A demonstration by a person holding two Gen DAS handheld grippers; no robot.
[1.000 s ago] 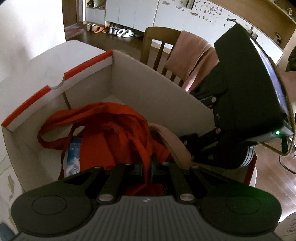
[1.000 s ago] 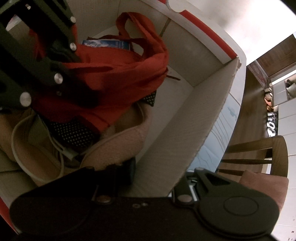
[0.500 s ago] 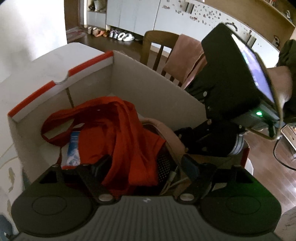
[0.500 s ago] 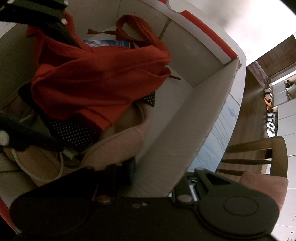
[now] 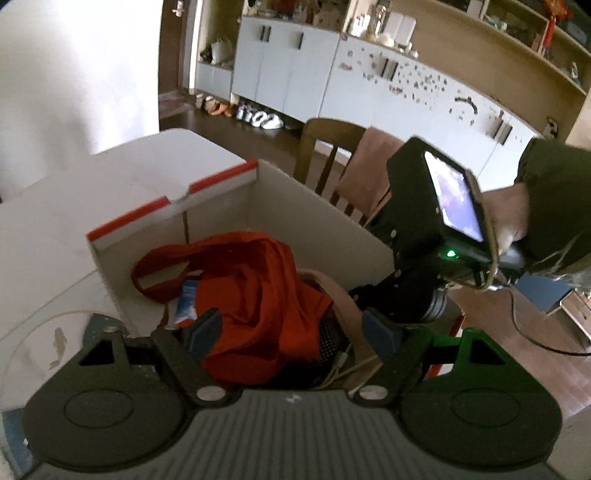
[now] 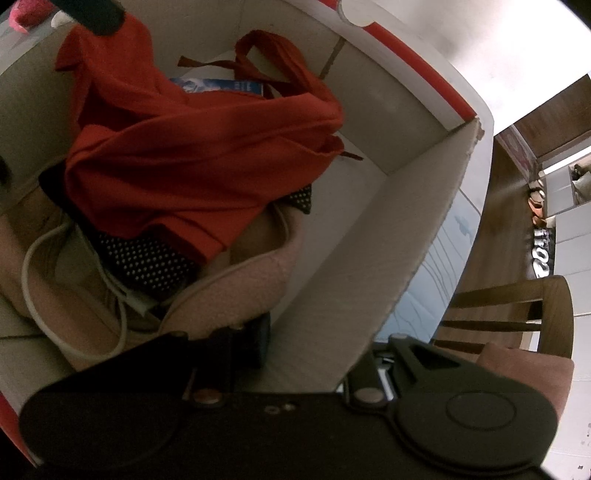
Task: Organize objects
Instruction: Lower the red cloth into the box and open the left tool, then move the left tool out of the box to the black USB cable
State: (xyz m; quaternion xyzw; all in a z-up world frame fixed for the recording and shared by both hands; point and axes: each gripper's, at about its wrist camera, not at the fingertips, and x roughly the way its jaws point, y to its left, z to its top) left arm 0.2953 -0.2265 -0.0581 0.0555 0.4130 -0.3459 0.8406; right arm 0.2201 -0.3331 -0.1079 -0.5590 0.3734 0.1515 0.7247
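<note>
A red cloth bag [image 5: 258,295] [image 6: 192,162] lies crumpled inside an open white cardboard box with red-edged flaps [image 5: 314,214] [image 6: 369,258]. My left gripper [image 5: 291,326] hovers open above the box's near end, its blue pads wide apart and holding nothing. One of its fingertips [image 6: 96,18] shows at the top of the right wrist view. My right gripper [image 6: 314,354] [image 5: 406,295] is shut on the box's side wall, one finger inside and one outside. Under the bag lie a black dotted cloth [image 6: 147,262], a pink fleecy item [image 6: 240,288], a white cable [image 6: 33,295] and a blue packet [image 6: 218,85].
The box stands on a white table [image 5: 92,206]. Beyond it is a wooden chair [image 5: 332,147] draped with a pink cloth [image 5: 369,170]. Shoes [image 5: 258,114] line the floor by white cabinets. A person's hand [image 5: 509,210] holds the right gripper.
My left gripper opened and let go of the red bag, then drew back and up out of the box. The bag settled inside. The right gripper has not moved.
</note>
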